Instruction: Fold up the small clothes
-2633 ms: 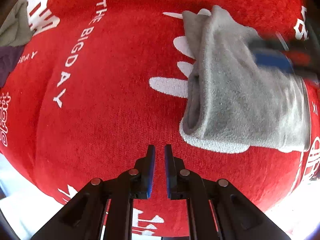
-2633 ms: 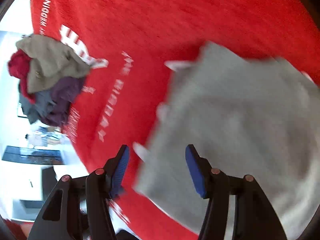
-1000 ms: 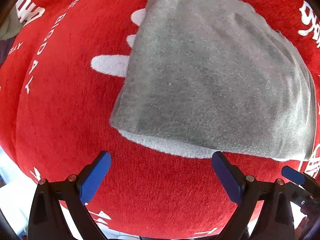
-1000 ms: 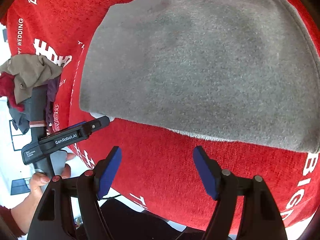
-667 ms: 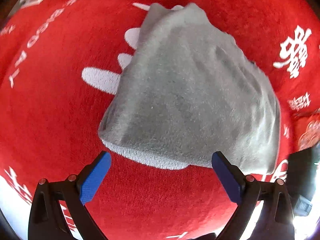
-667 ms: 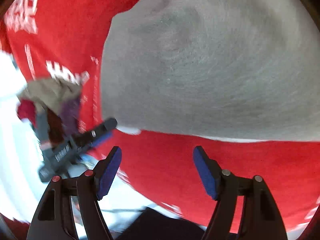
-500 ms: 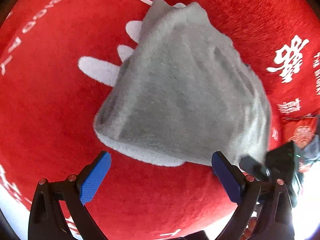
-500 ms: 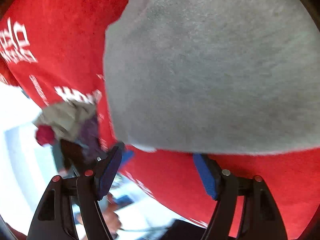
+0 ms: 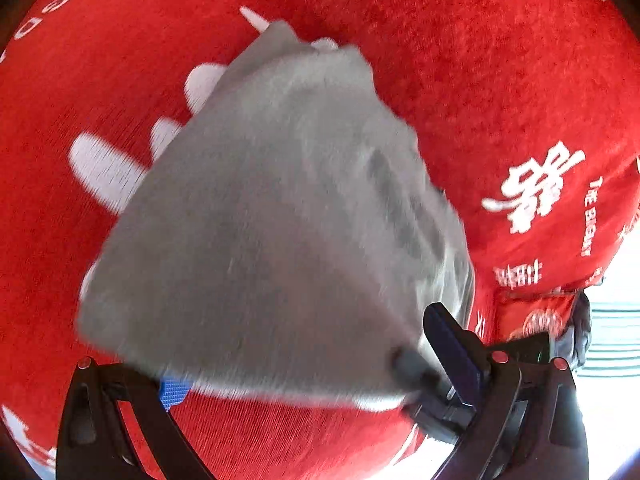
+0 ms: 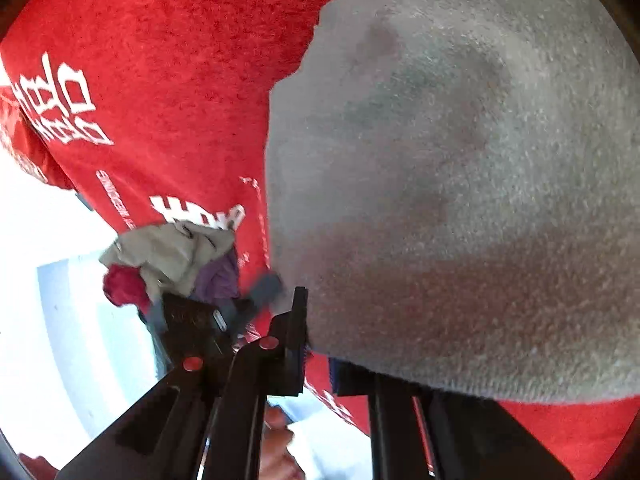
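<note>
Grey folded garment (image 9: pixel 272 220) is lying on the red printed cloth (image 9: pixel 500 80) that is covering the tabletop, bundled into a thick soft wedge. The fabric looks fleecy and limp: light, no stiffness, likely to sag and unfold if lifted by a single layer. Judgement: the best hold is on the near folded edge, pinching all layers together, one claw at each near corner.

Left claw (image 9: pixel 320 384) is standing wide open, straddling the near edge of the garment. Its left blue pad (image 9: pixel 174 390) is showing just under the garment's near-left corner; its right pad (image 9: pixel 452 344) is sitting beside the near-right corner. It is not gripping anything. The view is motion-blurred, so contact with the cloth cannot be confirmed.

Right claw (image 10: pixel 318 356) is reading as nearly closed, with its fingers close together at the garment's near-left corner as this camera sees it. The grey edge is draping over the right-hand finger and hiding the pad. Fabric appears to be between the fingers, but the pinch itself is not visible, so a hold cannot be confirmed.

A pile of other small clothes (image 10: pixel 176 256) is waiting at the tabletop edge, well apart from the grey piece.
</note>
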{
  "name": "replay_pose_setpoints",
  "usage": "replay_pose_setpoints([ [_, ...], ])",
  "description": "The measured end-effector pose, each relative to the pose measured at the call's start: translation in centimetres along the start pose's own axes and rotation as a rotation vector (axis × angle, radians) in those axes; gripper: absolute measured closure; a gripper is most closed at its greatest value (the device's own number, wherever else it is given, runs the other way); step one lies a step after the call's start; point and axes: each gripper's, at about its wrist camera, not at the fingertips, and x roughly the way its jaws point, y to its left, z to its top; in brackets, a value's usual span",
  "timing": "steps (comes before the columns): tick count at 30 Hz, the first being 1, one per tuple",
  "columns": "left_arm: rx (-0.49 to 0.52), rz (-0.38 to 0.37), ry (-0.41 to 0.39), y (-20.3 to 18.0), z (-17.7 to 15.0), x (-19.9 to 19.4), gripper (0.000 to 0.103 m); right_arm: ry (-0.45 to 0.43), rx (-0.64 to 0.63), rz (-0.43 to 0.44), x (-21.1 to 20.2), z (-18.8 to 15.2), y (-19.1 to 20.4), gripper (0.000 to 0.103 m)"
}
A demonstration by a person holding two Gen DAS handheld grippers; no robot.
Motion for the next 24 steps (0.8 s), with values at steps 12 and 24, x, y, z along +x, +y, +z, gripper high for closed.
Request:
replay_pose_setpoints([
  [12,0.117,0.114,-0.05,-0.1,0.8,0.6,0.001,0.101,-0.044,-0.121,2.0,-1.3,-1.4,0.094],
  [24,0.495,0.565,-0.182,-5.7,-1.4,0.0,0.091,0.131,-0.244,-0.364,-6.8,0.5,2.9,0.048],
])
